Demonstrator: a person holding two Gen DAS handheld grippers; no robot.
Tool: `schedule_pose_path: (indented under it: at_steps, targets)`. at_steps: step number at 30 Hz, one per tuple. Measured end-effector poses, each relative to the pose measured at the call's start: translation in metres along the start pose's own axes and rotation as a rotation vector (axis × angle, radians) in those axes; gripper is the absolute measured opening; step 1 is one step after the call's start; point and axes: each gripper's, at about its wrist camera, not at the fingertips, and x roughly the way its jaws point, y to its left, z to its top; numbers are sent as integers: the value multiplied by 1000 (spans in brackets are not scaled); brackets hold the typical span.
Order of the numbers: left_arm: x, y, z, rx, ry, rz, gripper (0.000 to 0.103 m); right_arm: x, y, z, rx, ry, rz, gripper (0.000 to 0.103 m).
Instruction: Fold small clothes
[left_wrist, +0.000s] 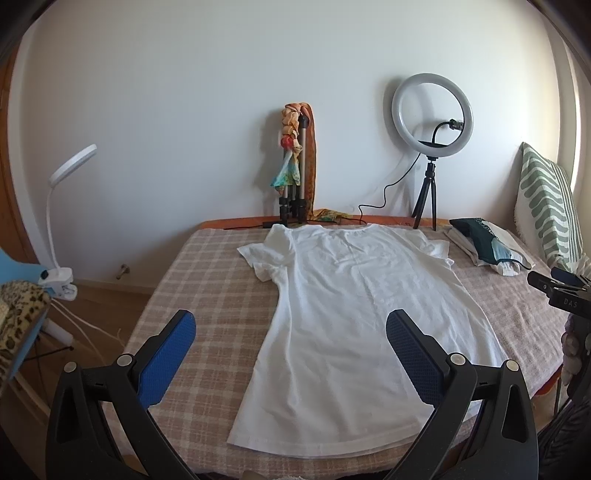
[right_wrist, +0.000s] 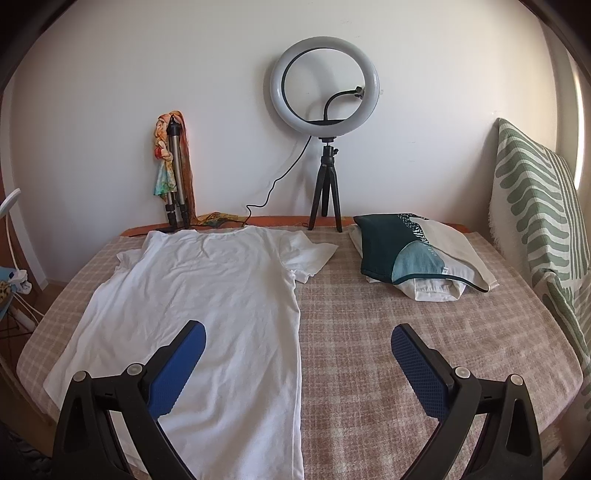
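Note:
A white T-shirt (left_wrist: 354, 314) lies spread flat on the checked tablecloth (left_wrist: 192, 280), neck toward the wall, hem toward me; it also shows in the right wrist view (right_wrist: 207, 302). Its left sleeve is bunched and partly folded over. My left gripper (left_wrist: 291, 321) is open and empty, held above the shirt's lower left part. My right gripper (right_wrist: 298, 334) is open and empty, held above the shirt's right side edge near the hem. The right gripper's body (left_wrist: 565, 295) shows at the right edge of the left wrist view.
A stack of folded clothes (right_wrist: 413, 254) lies at the table's back right. A ring light on a tripod (right_wrist: 325, 107), a folded tripod with a scarf (right_wrist: 175, 166) and a cable stand by the wall. A striped cushion (right_wrist: 535, 206) leans at the right. A clip lamp (left_wrist: 59, 221) stands left.

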Motion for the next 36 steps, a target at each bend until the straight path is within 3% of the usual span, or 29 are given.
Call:
schedule_pose_path:
  at_steps: [10,16,21,23,27,30,33,36]
  targets:
    - [8,10,-5,-8,23,23,103,11,14,10,8,31,46,97]
    - [16,26,-17,-28,7,4,103,15,41,35,-53,25,94,87]
    - [37,42,-37,-73,98,-8,101,31,78,70,-68,56,221,80]
    - [47,46,-47,-84,145,-21,90,41,101,84,-92,71,280,78]
    - [67,56,-69,-124,251,-50,87,60,149,109,-165,85,363,78]
    - [80,61,-83,-147,325,-70,79,82,183,129,-183,122,438,78]
    - [87,66,-92,-165,365,-79,71,107,219,143,-202,162,491,78]
    - [94,70,-99,-175,396,-78,70,137,254,151,-220,201,512,77]
